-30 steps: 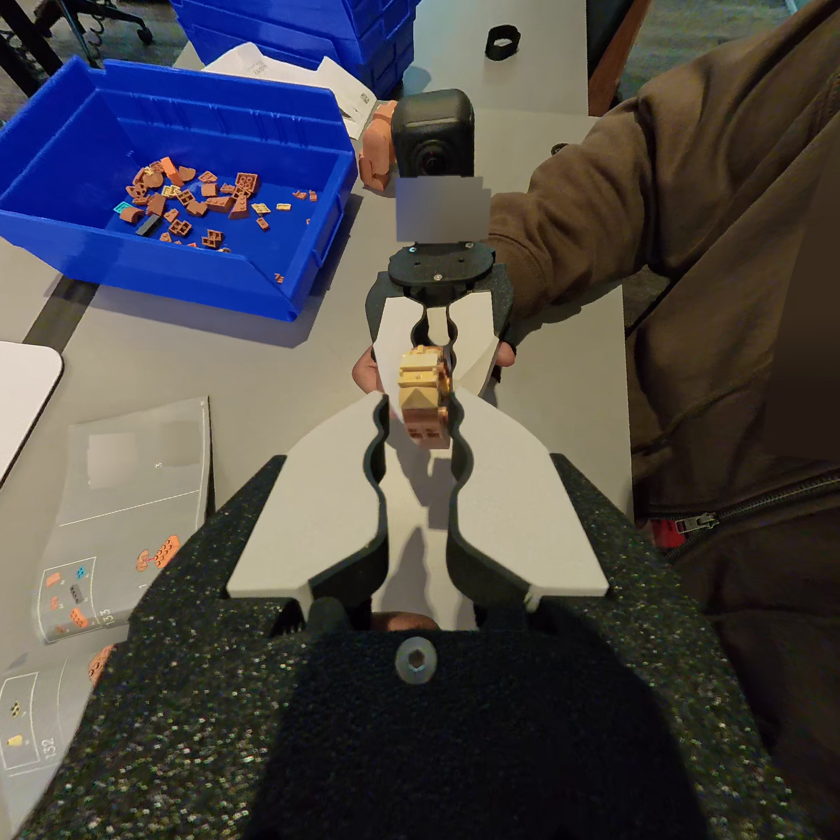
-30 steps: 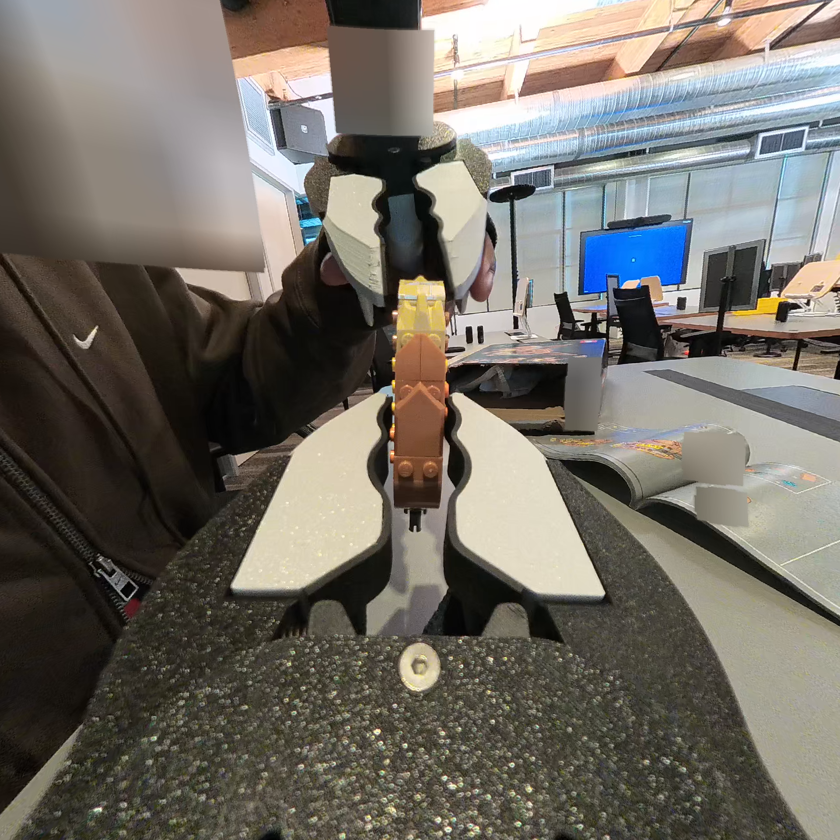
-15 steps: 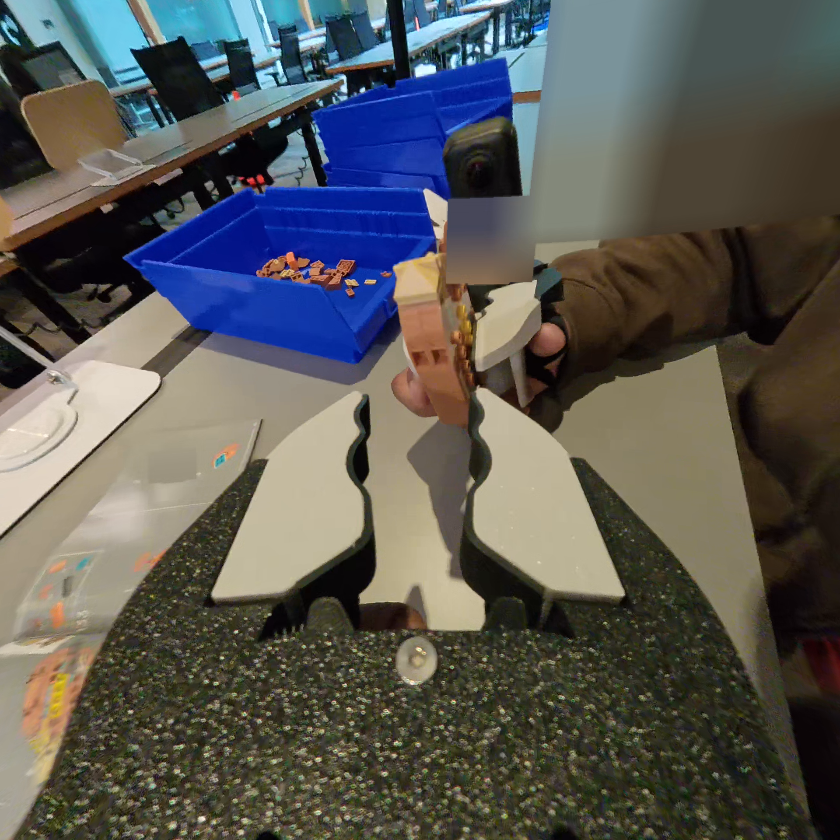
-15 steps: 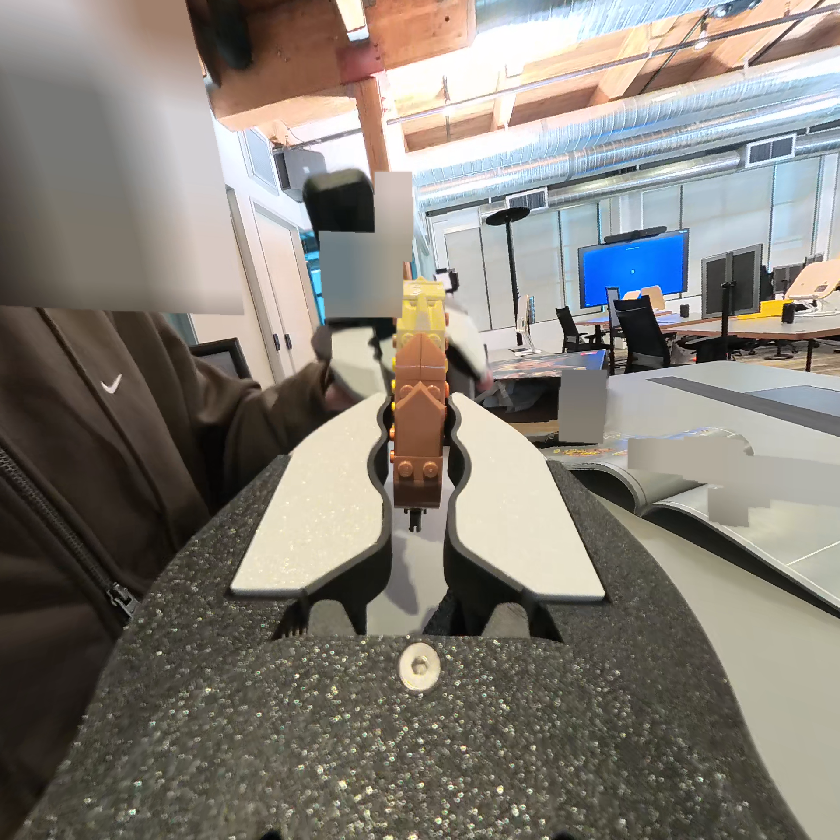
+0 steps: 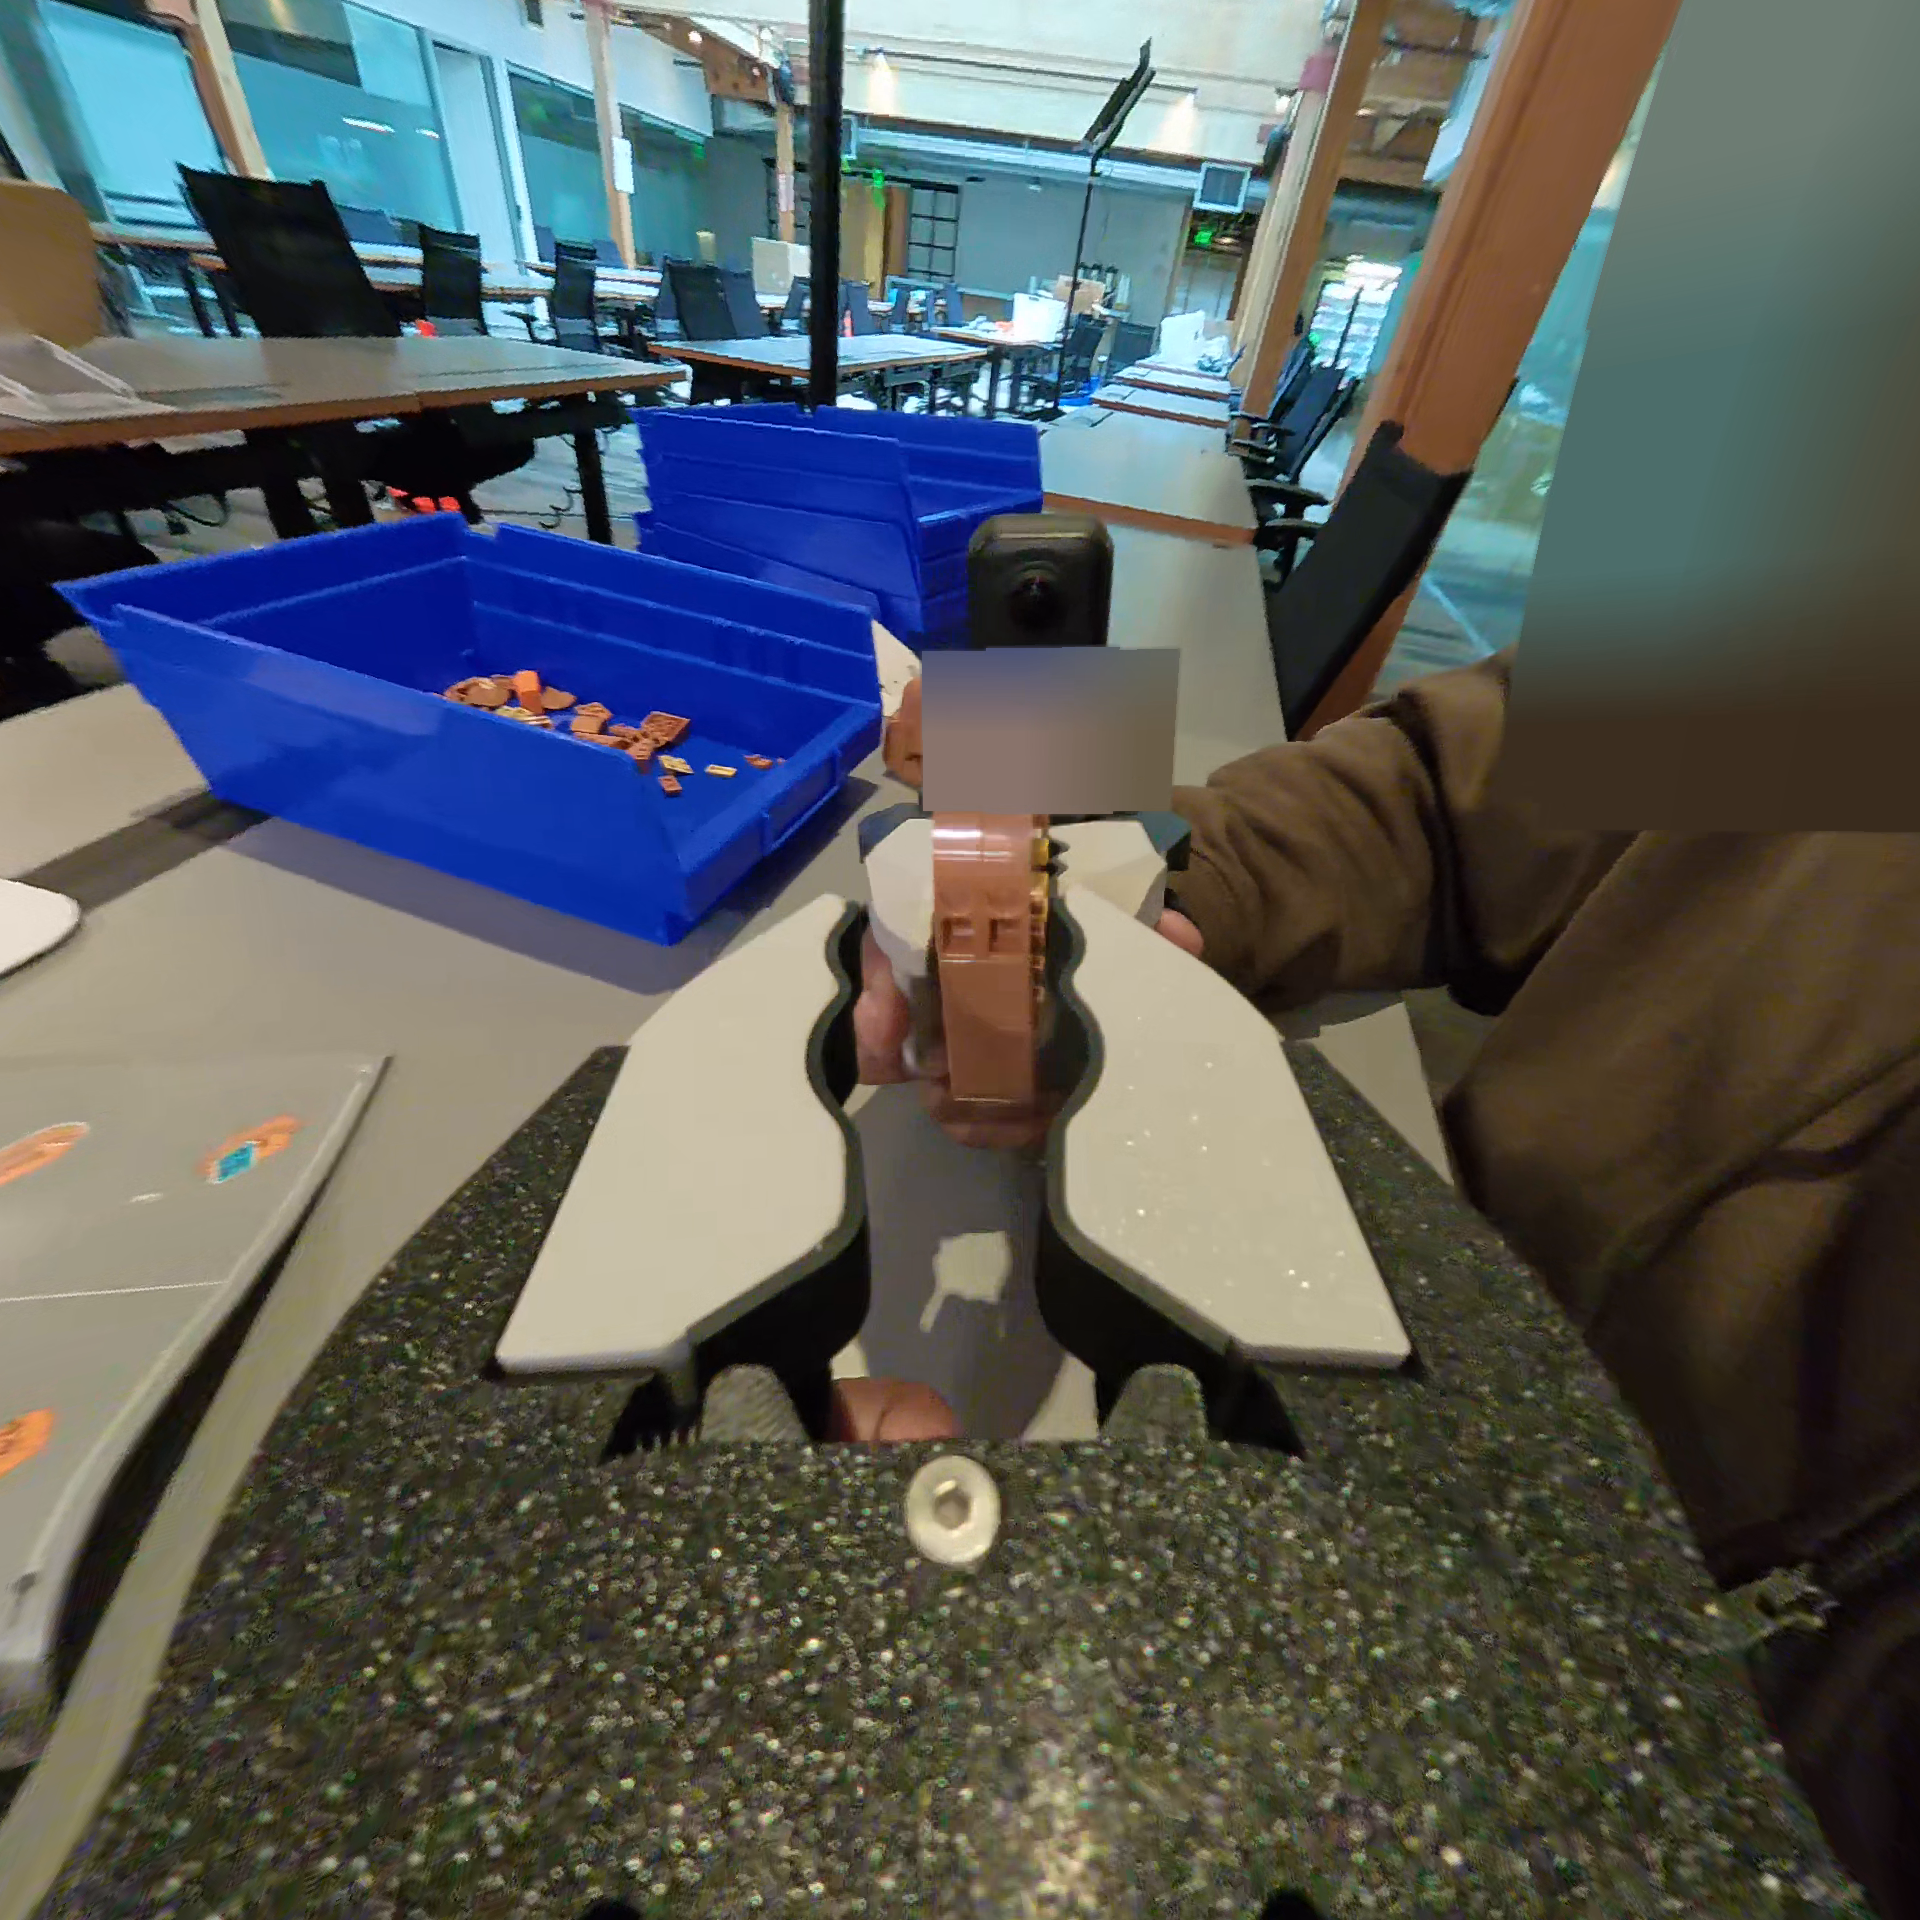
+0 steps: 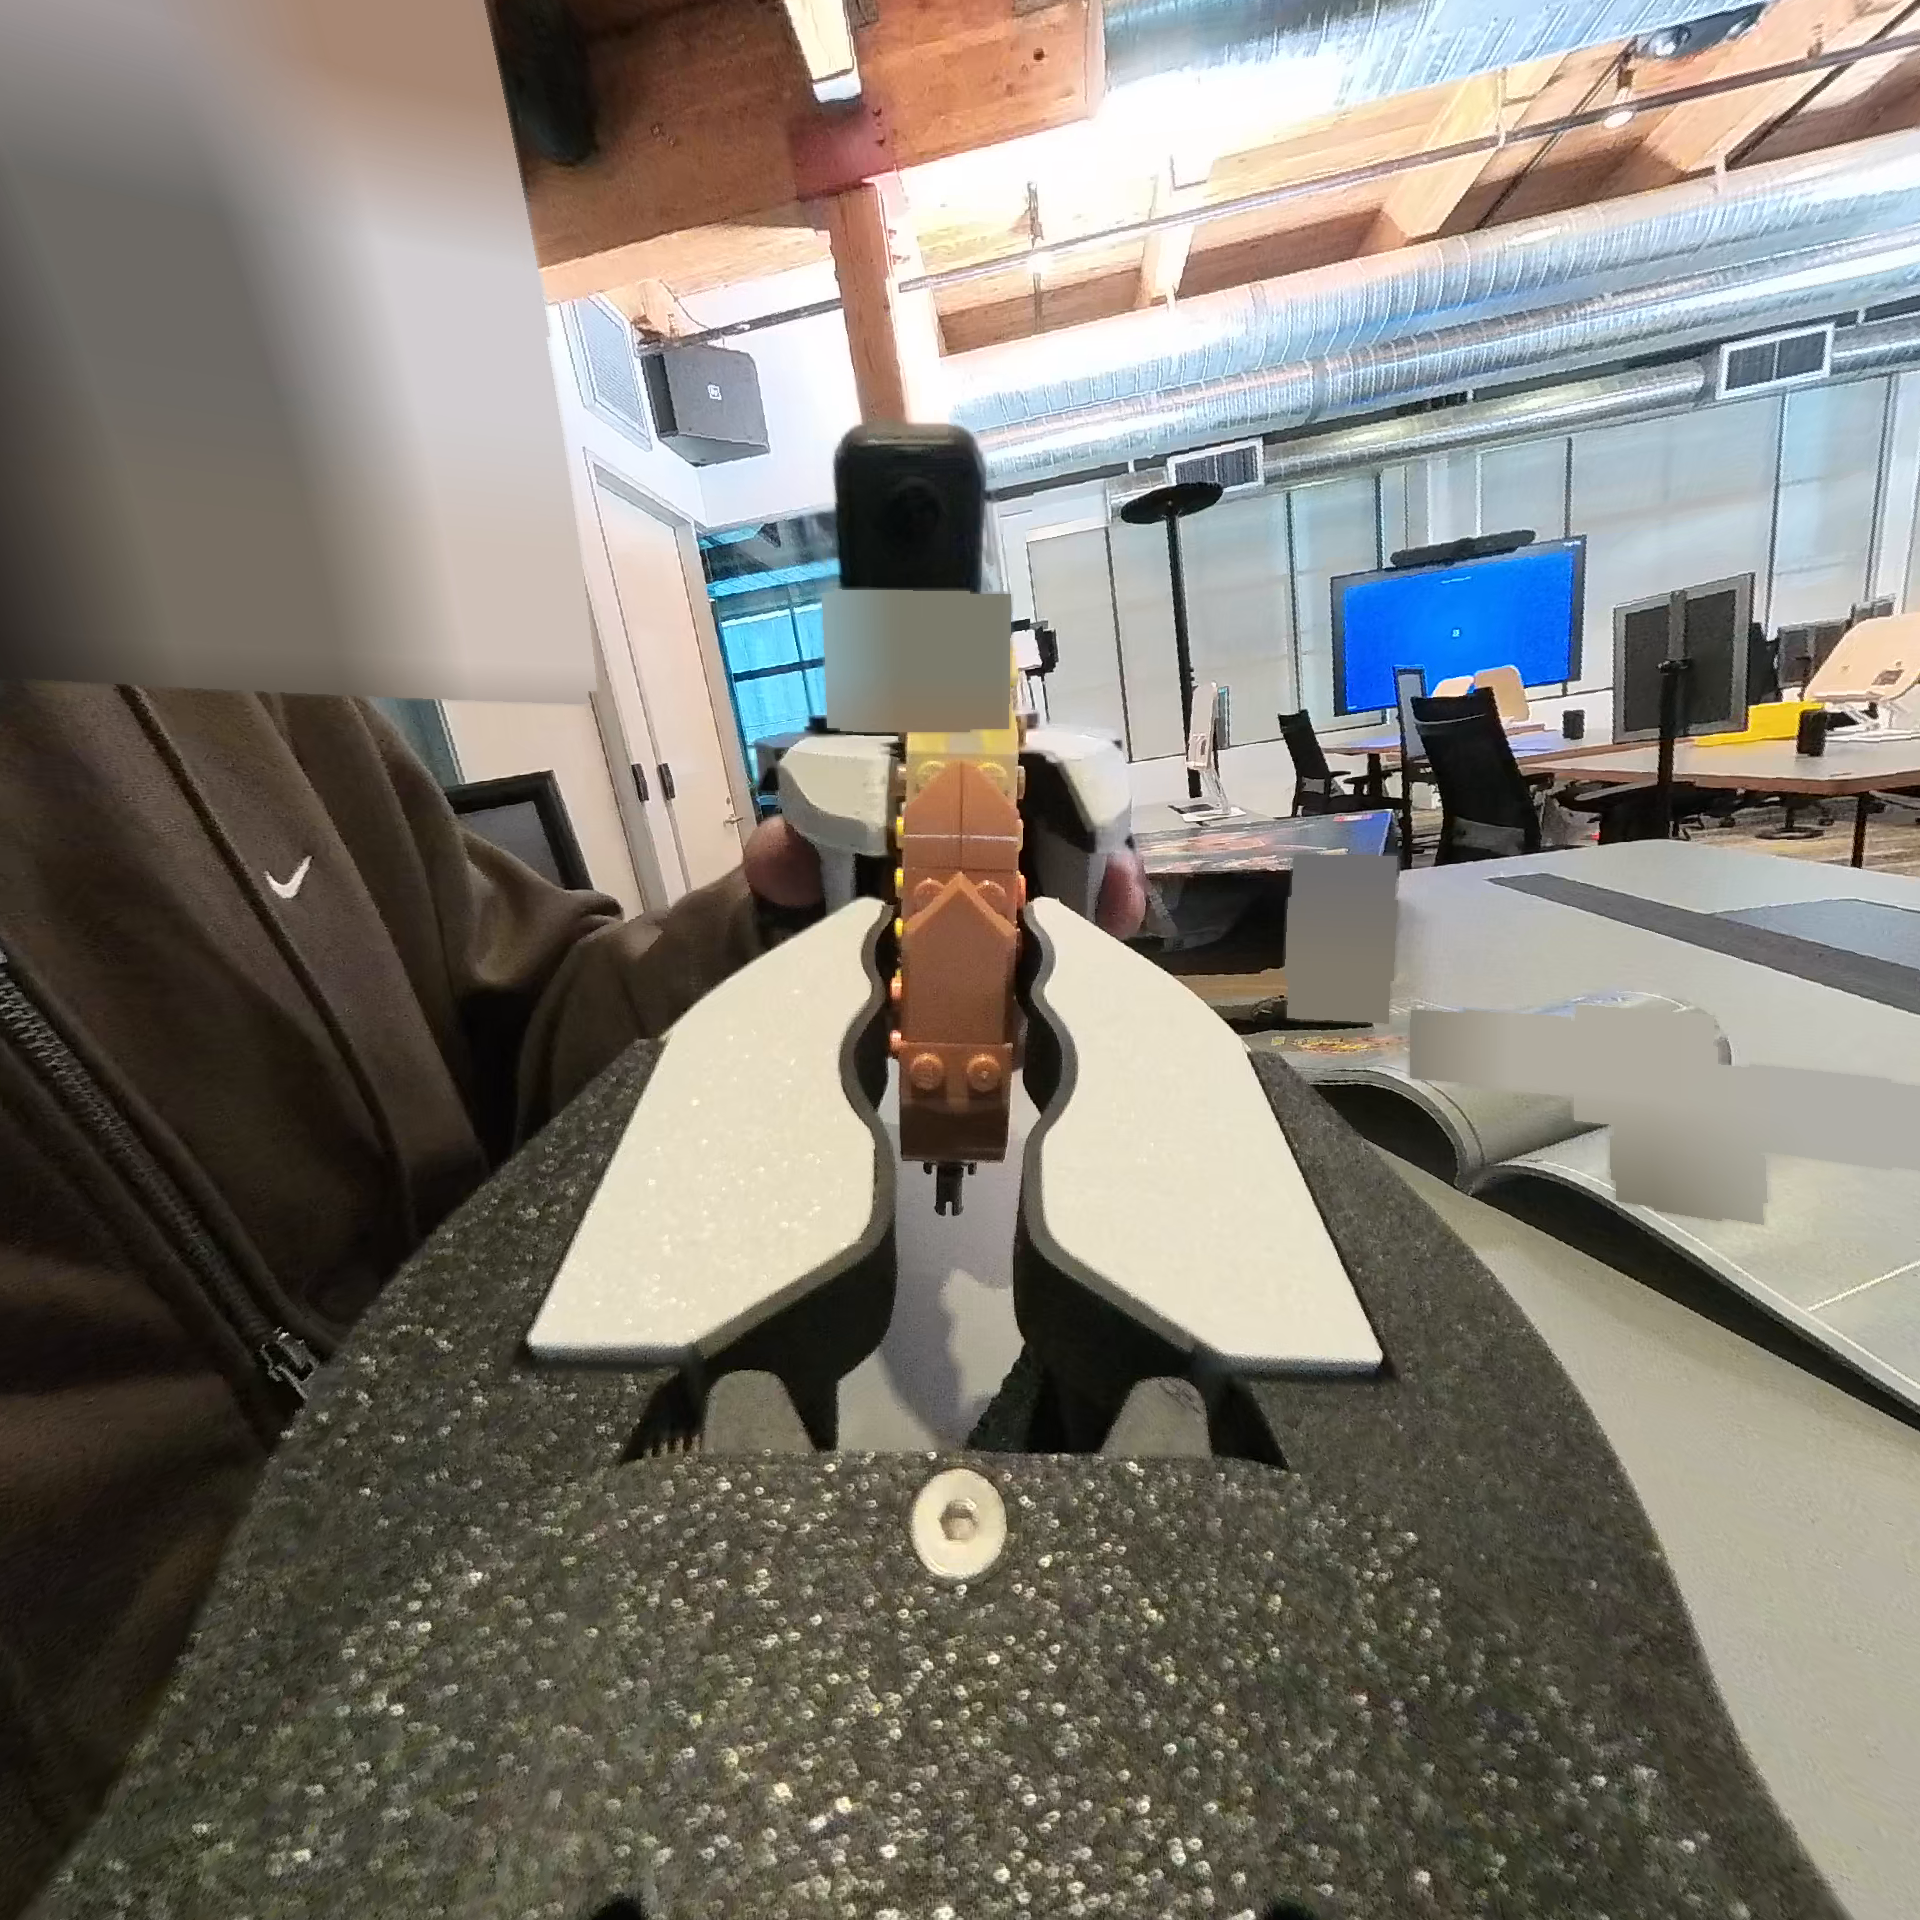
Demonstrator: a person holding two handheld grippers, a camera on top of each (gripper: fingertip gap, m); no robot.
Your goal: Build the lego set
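Right gripper point(image 6: 956, 935) was clamped on the lego build point(image 6: 954, 987), a narrow brown-orange assembly with a yellow section at its far end, held upright and clear above the tabletop point(image 6: 1714, 1558). A small black pin stuck out of the build's near end.

Left gripper point(image 5: 951, 966) faced it head-on. In the left wrist view the same lego build point(image 5: 985, 987) sat between the left fingers point(image 5: 727, 1143), against the right-hand finger with a gap on the other side; can't tell whether the left one was gripping it or just around it.

Both grippers were hand-held by a person in a brown zip jacket point(image 5: 1610, 987).

Blue bin point(image 5: 436, 758) stood toward the tabletop's far left, with loose brown and orange bricks point(image 5: 613, 717) on its floor. More blue bins point(image 5: 831, 499) were stacked just behind it. An instruction booklet point(image 5: 156, 1195) lay open at the left edge in the left wrist view; the right wrist view showed open pages point(image 6: 1662, 1226) on the tabletop to the right of the gripper, beside a dark box point(image 6: 1247, 862).
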